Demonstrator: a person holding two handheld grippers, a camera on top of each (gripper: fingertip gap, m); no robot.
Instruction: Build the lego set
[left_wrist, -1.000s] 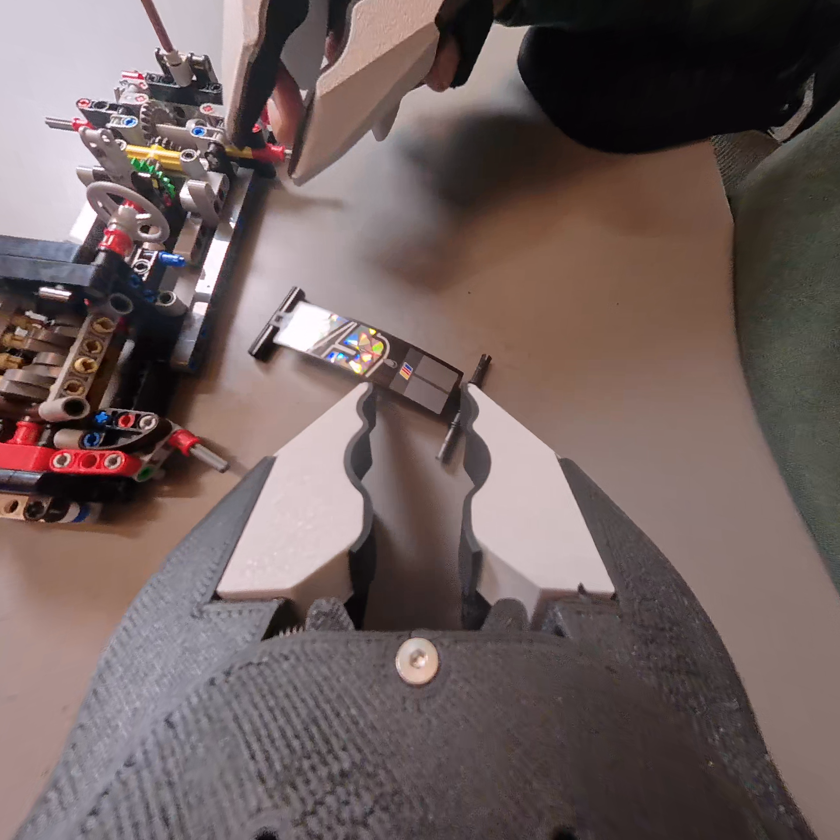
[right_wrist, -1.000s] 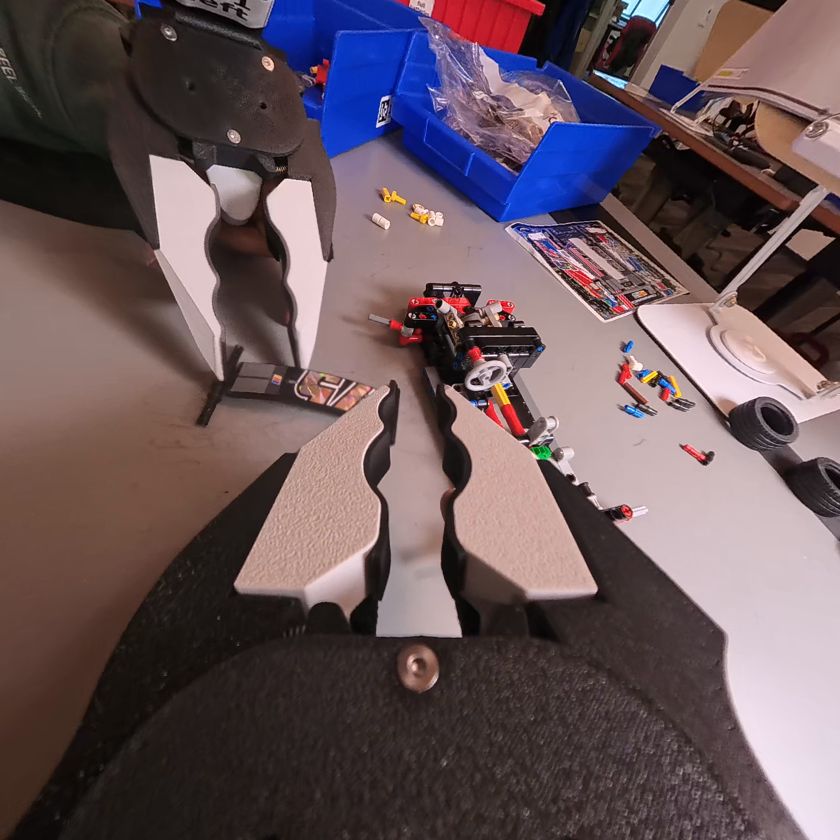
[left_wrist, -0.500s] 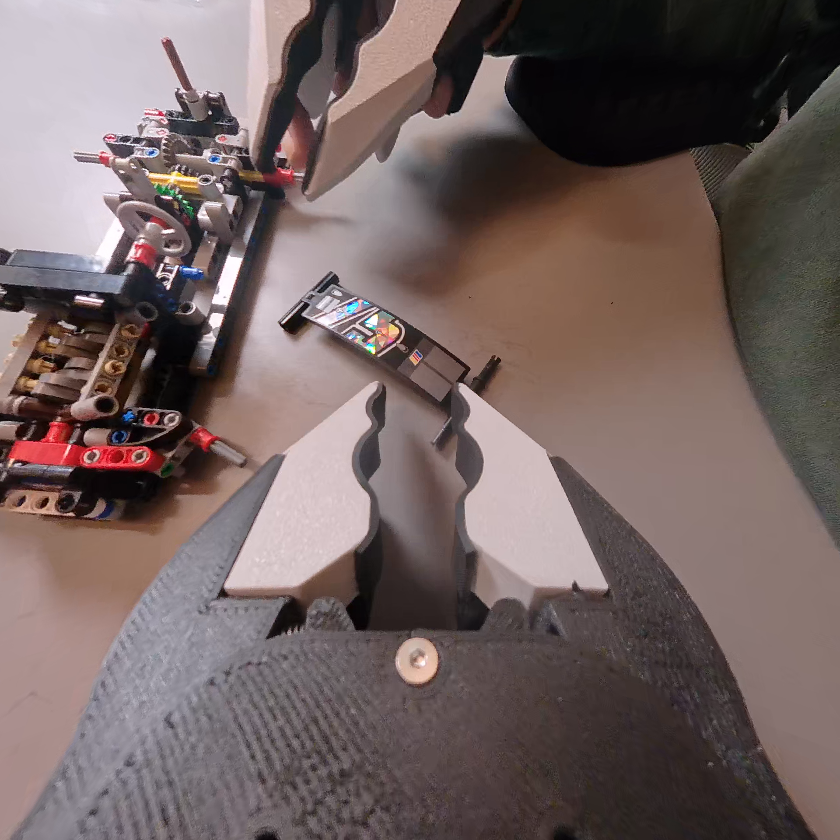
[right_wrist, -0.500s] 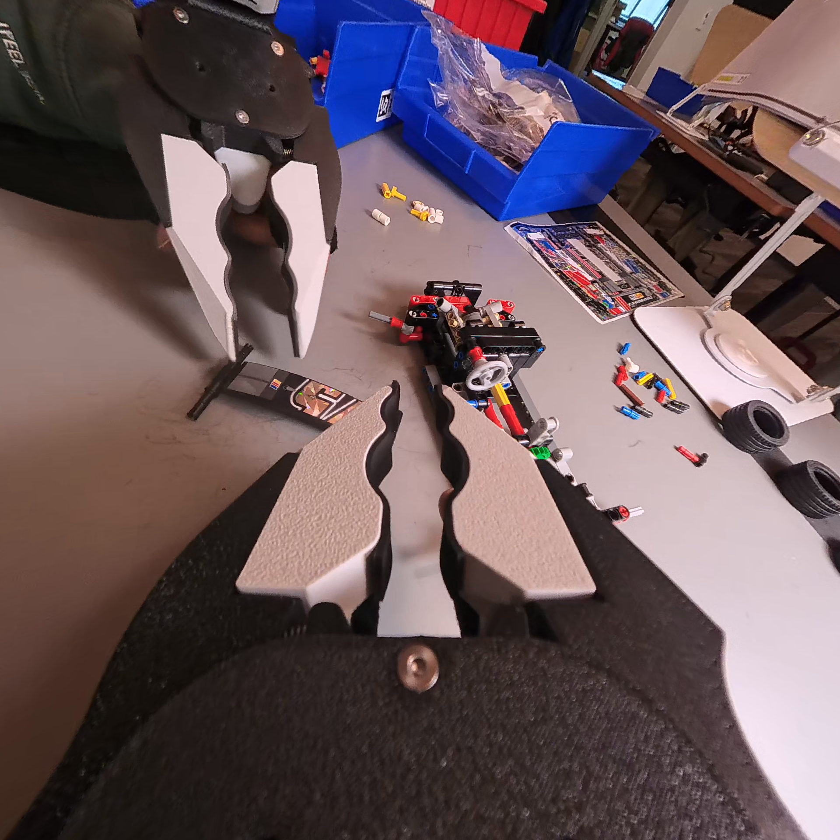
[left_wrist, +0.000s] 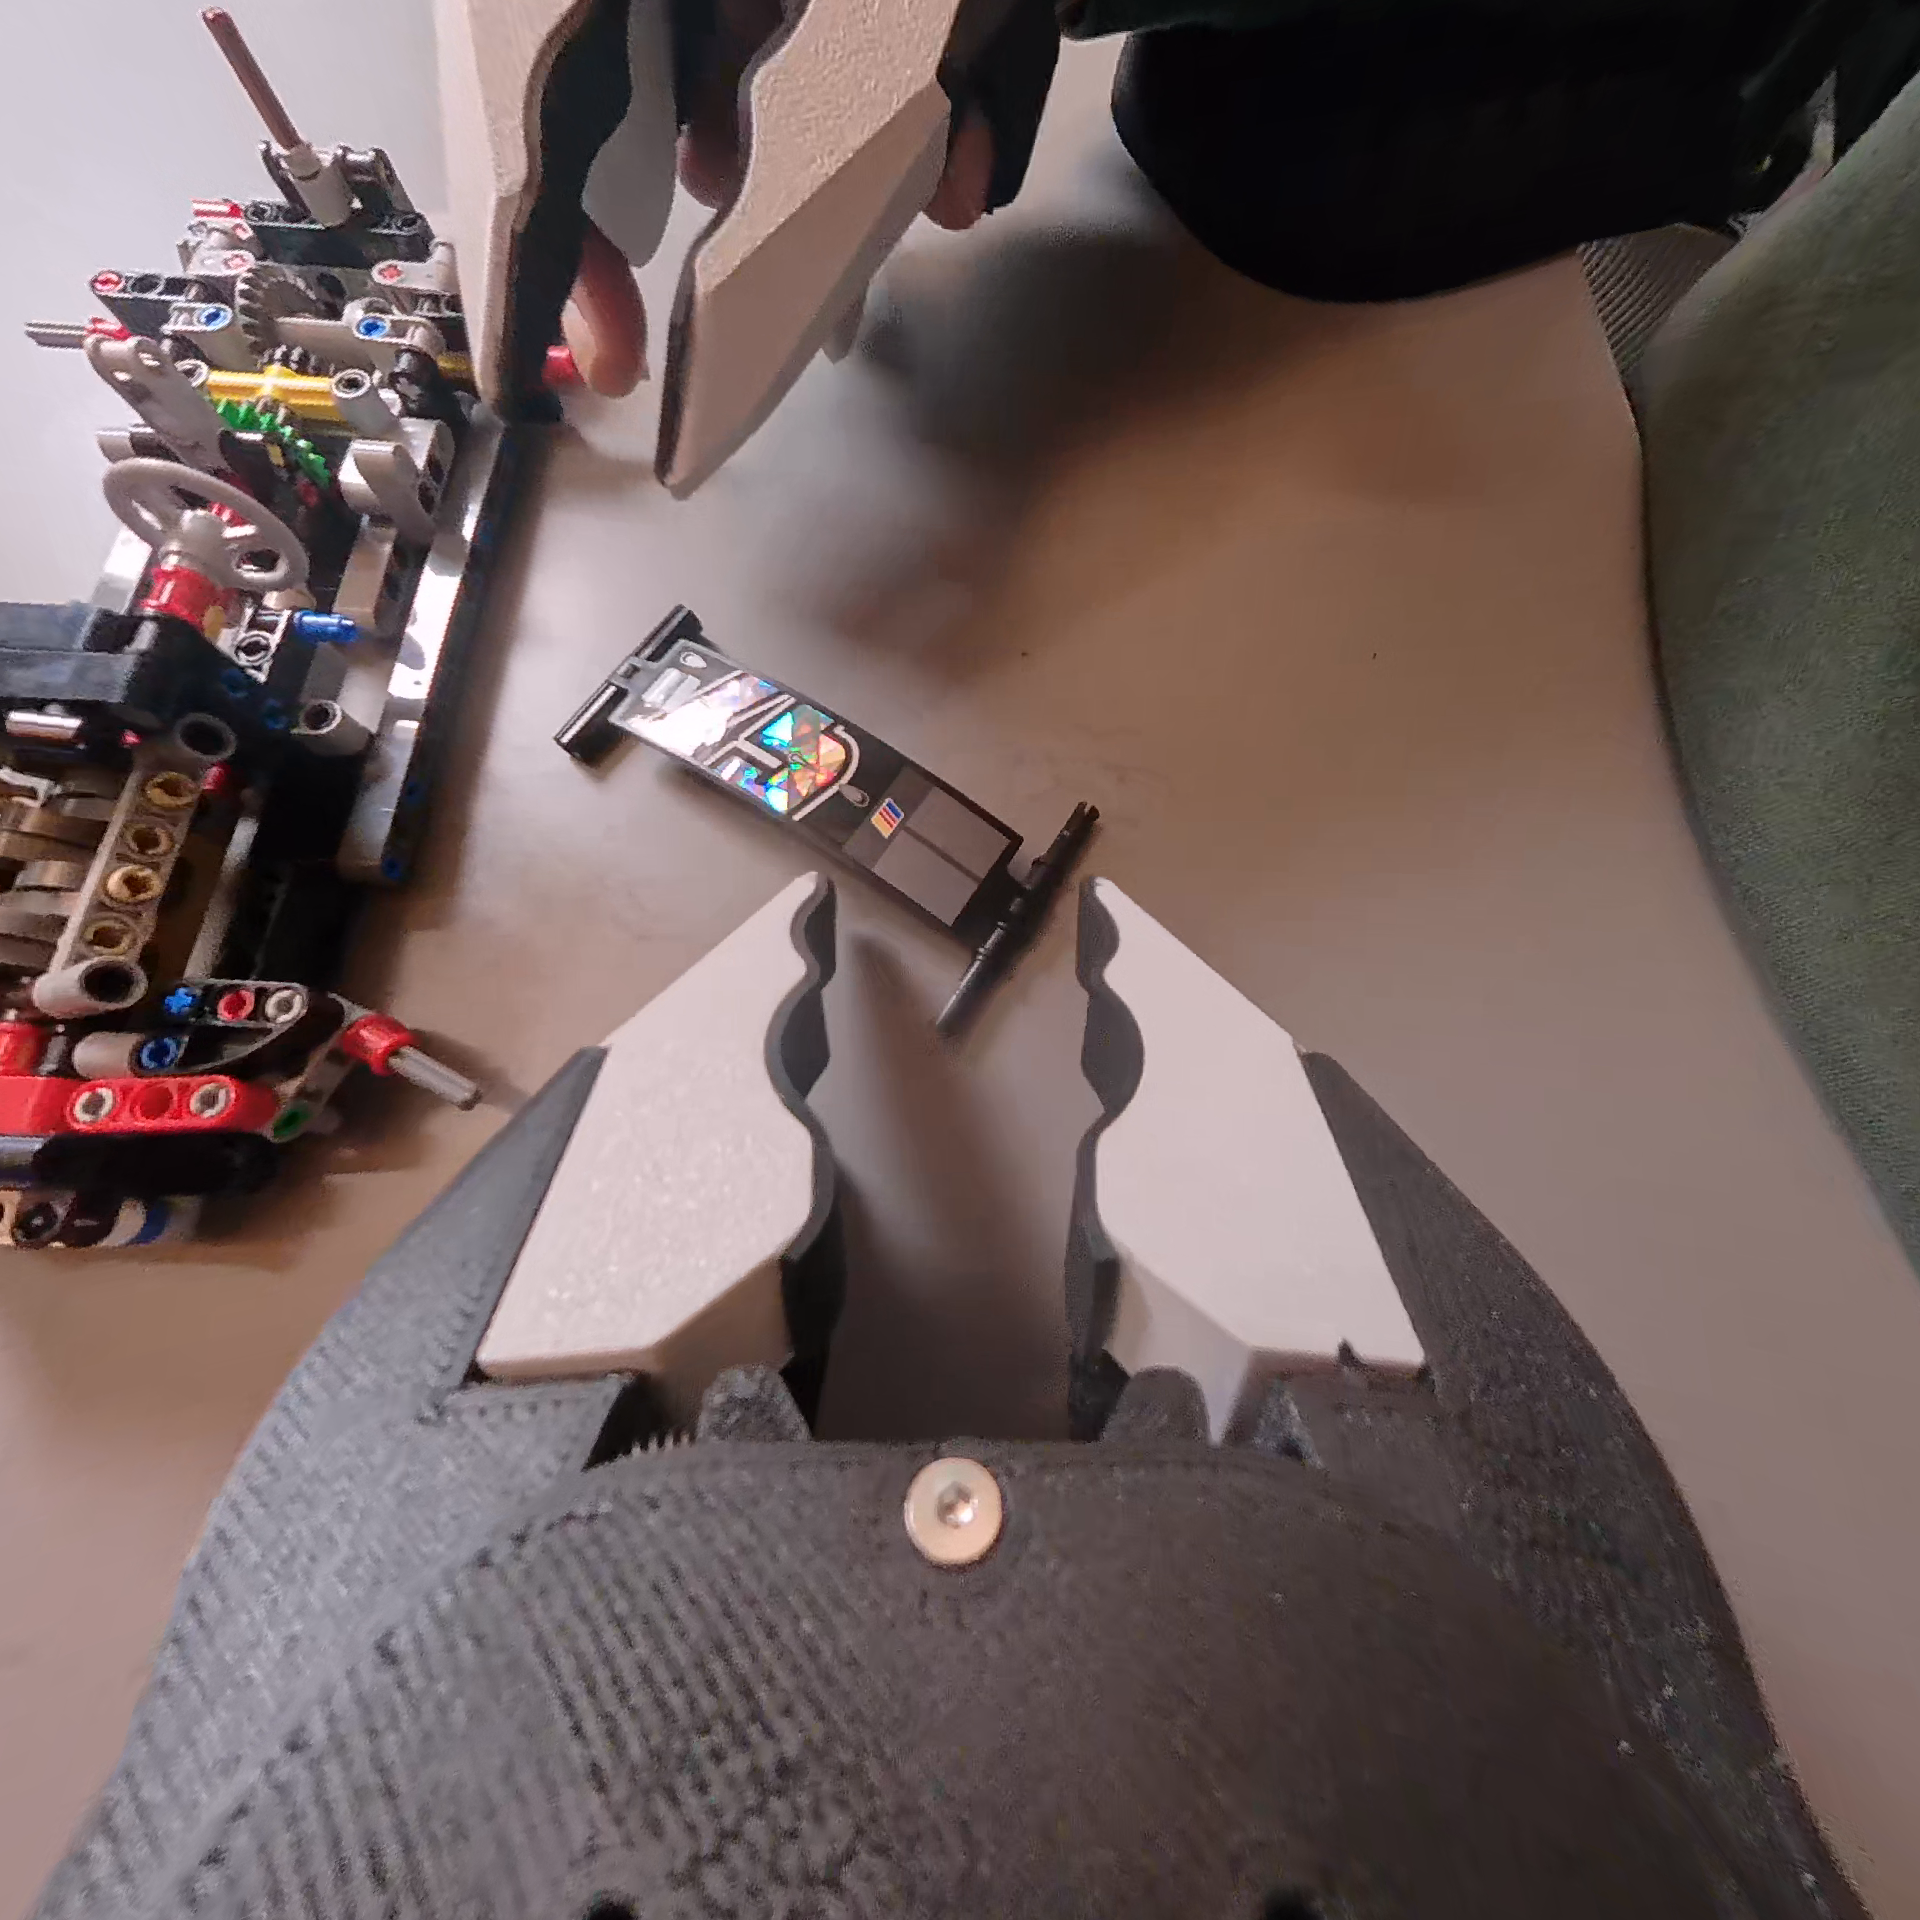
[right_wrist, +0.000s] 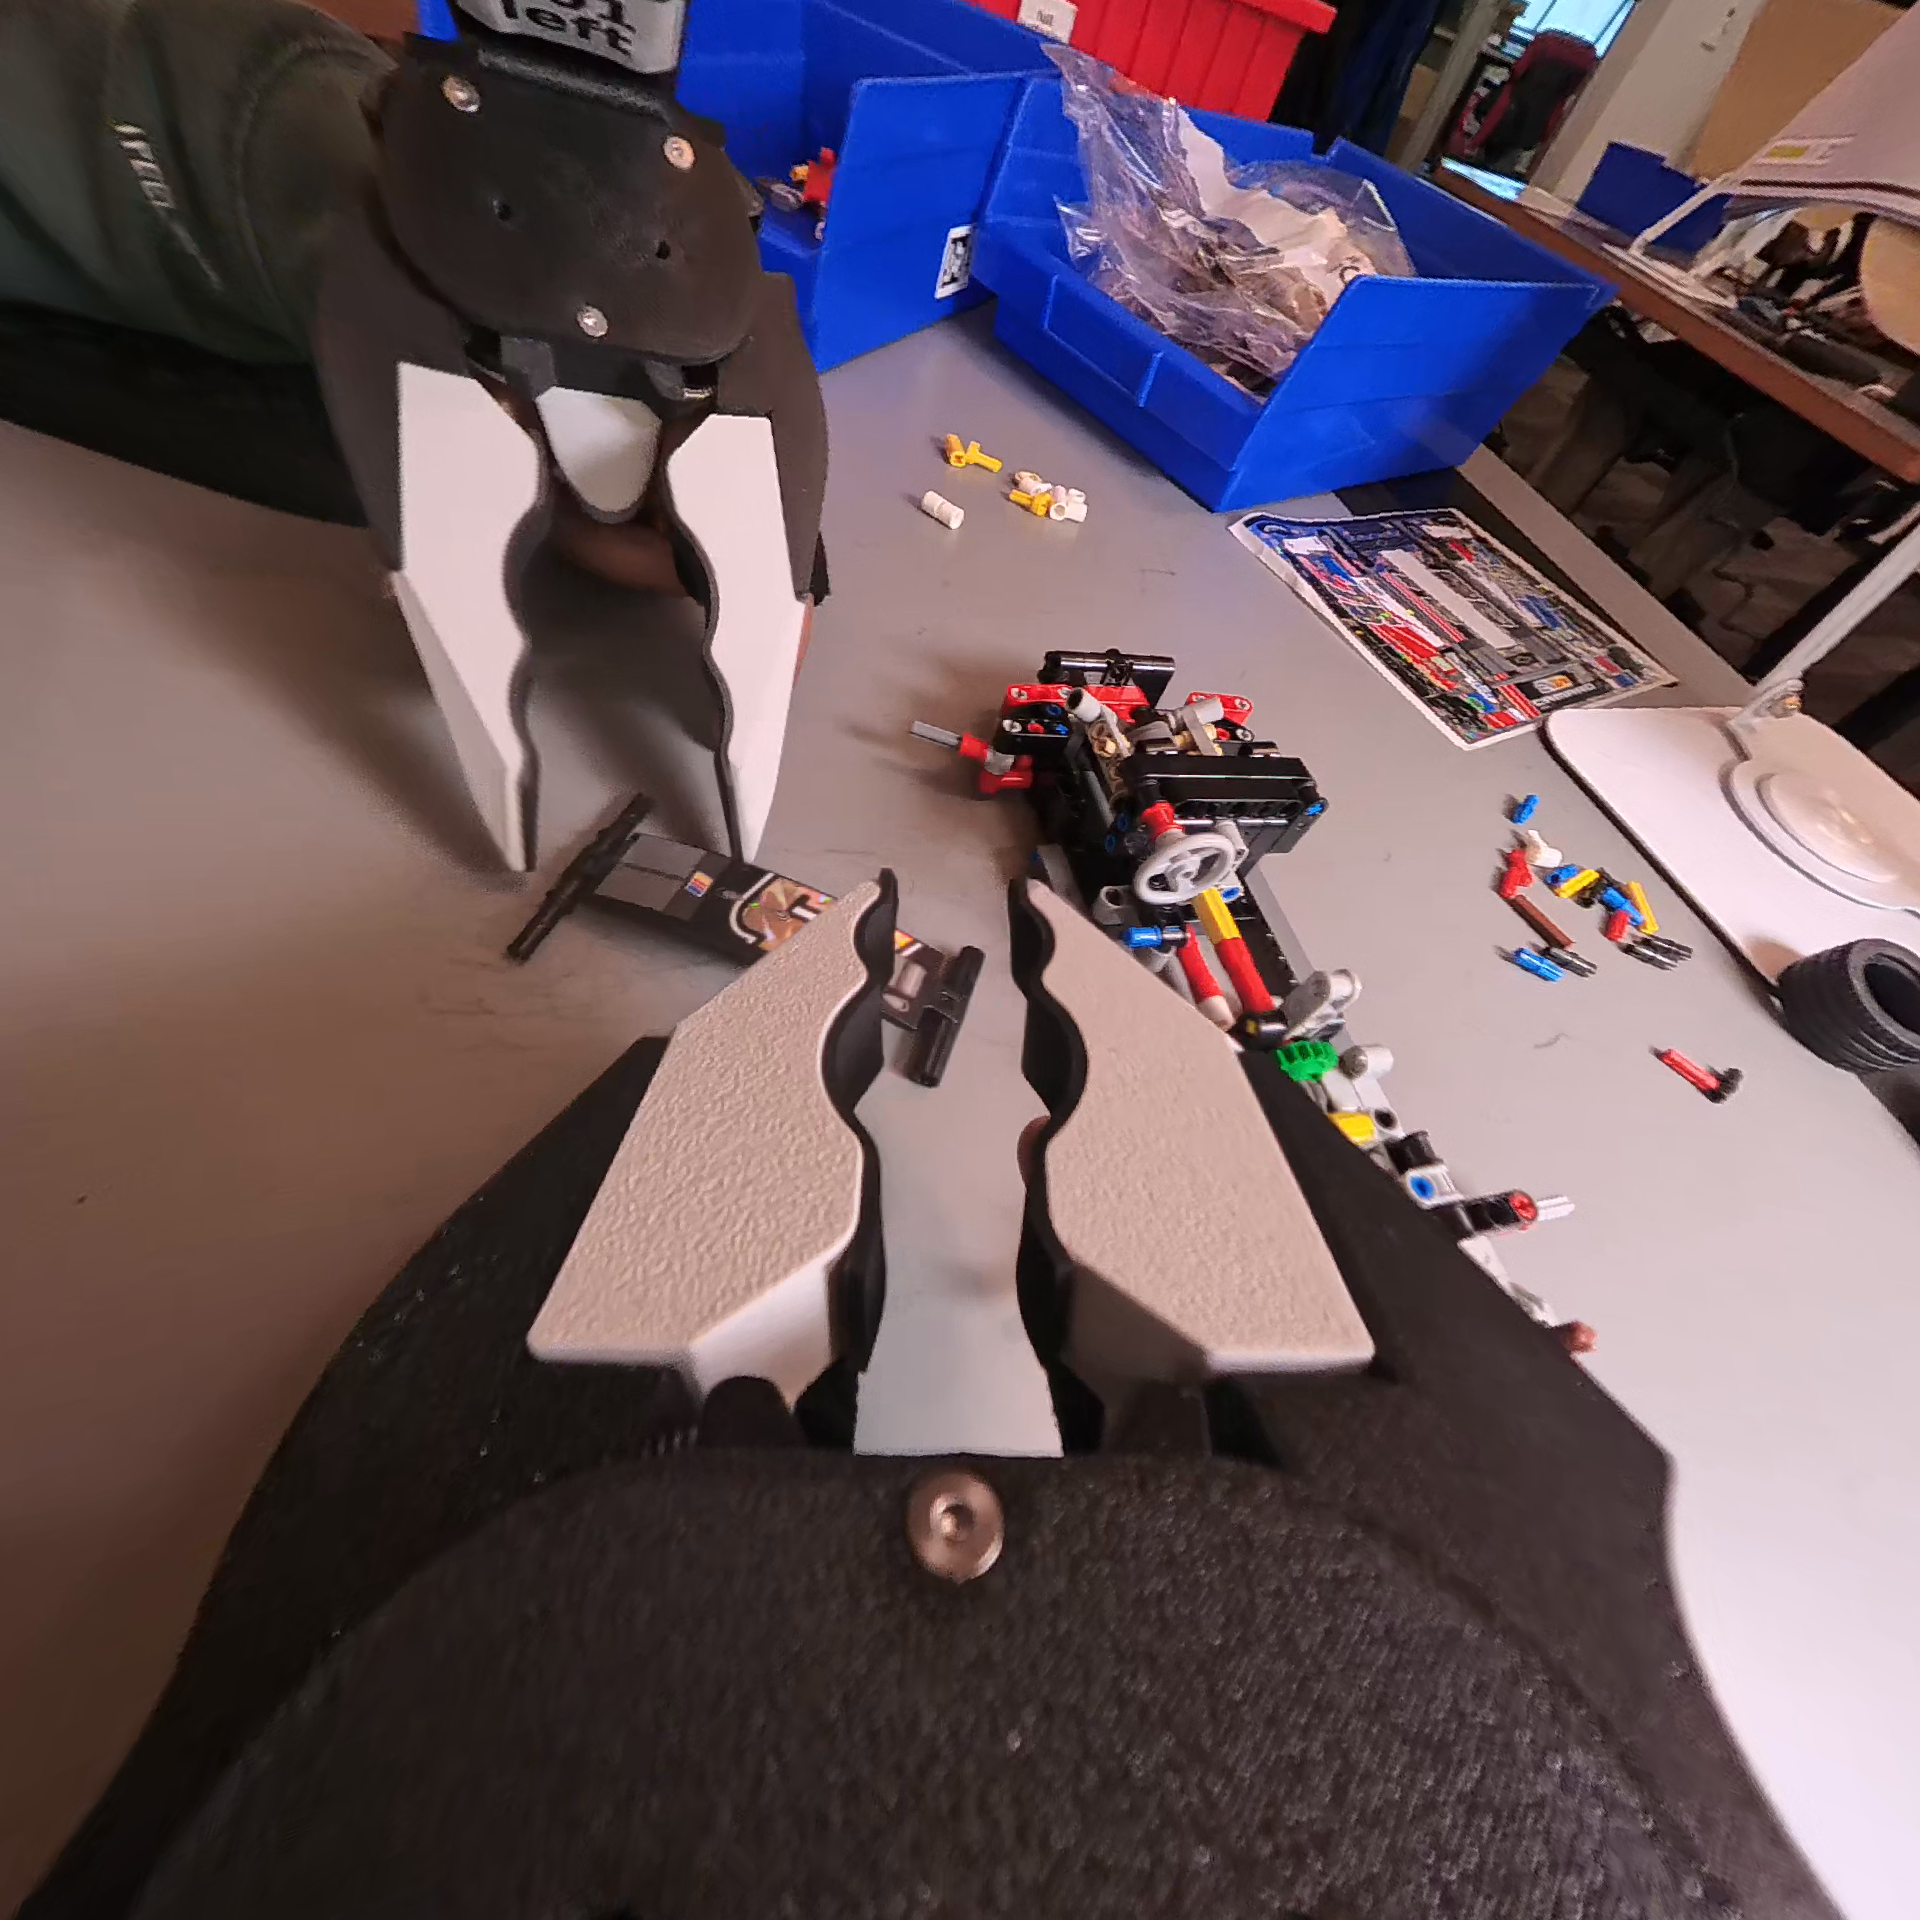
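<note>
Above black panel (left_wrist: 821, 774): left hand-held gripper (left_wrist: 954, 902) open, tips down

Bright even indoor light, soft shadows on table (left_wrist: 1299, 623), fisheye edge distortion, slight motion blur

We see writing in a few places. A grey band (right_wrist: 569, 26) at the top of the left gripper (right_wrist: 629, 836), far left in the right wrist view, carries dark letters, cut off by the frame edge. Beside it, a dark green sleeve (right_wrist: 156, 197) bears pale lettering, too blurred to read. A white sticker (right_wrist: 958, 260) with a square code sits on a blue bin (right_wrist: 904, 208) at the far side. The printed sheet (right_wrist: 1455, 623) on the right has tiny print we cannot make out. The black panel (left_wrist: 800, 774) lying near the middle bears a holographic decal with small marks.
</note>
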